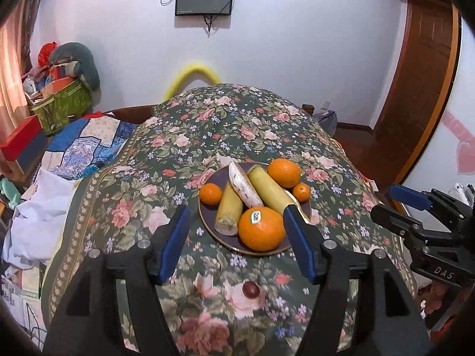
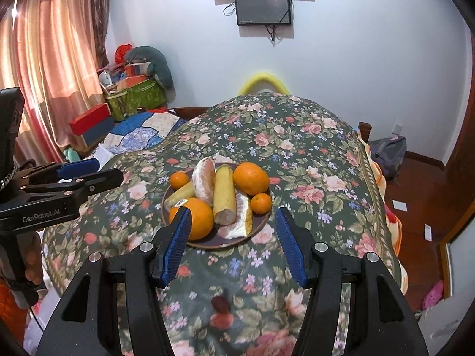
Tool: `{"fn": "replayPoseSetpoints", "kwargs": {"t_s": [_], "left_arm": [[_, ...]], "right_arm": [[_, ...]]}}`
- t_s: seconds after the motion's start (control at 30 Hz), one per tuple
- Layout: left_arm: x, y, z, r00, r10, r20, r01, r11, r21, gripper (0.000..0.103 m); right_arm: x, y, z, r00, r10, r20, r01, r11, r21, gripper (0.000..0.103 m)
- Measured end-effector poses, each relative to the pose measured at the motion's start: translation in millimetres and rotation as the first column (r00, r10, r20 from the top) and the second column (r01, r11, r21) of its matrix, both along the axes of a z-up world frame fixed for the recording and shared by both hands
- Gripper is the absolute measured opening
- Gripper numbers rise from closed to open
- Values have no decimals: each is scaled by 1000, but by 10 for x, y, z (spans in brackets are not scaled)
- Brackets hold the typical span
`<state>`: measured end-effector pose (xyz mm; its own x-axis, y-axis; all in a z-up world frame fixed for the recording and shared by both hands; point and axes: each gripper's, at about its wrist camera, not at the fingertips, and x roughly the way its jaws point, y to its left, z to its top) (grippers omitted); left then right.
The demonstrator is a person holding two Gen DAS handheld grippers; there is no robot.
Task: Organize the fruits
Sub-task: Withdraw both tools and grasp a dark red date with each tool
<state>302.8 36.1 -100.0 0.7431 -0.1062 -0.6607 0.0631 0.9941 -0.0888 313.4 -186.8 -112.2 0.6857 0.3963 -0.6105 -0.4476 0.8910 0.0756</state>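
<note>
A: Start at the left. Where does the left gripper (image 1: 236, 231) stand against the fruit?

B: Its jaws are spread wide and hold nothing. The plate (image 1: 207, 222) sits just beyond the fingertips on the flowered cloth (image 1: 237, 124), and the stickered orange (image 1: 261, 228) at the near rim lies right between them.

A: And the long pieces?

B: They run near-left to far-right across the plate. The loose grape (image 1: 251, 289) lies on the cloth nearer than the plate, under the left gripper.

A: The right gripper (image 2: 233, 237)?

B: Also spread and empty. In its own view the plate (image 2: 261, 222) sits between its fingertips, a bit farther off. I judge the left one nearer to the orange and the grape (image 2: 221, 304).
</note>
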Motion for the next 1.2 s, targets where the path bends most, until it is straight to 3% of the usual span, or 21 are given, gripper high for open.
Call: {"fn": "replayPoseSetpoints", "kwargs": {"t_s": [0.43, 0.87, 1.0, 1.2], "left_arm": [[-339, -121, -349, 996, -21, -89, 24, 999, 28, 66], [-267, -186, -822, 986, -35, -166, 43, 998, 47, 66], [-218, -208, -944, 981, -48, -188, 59, 997, 51, 53], [-158, -236, -1135, 972, -67, -223, 80, 996, 48, 49]], "right_arm": [[-271, -13, -309, 995, 8, -95, -14, 998, -69, 55], [-268, 40, -770, 981, 9, -192, -27, 995, -92, 55], [-277, 89, -893, 978, 19, -209, -43, 993, -112, 54], [-210, 105, -1039, 970, 15, -242, -44, 993, -114, 46]]}}
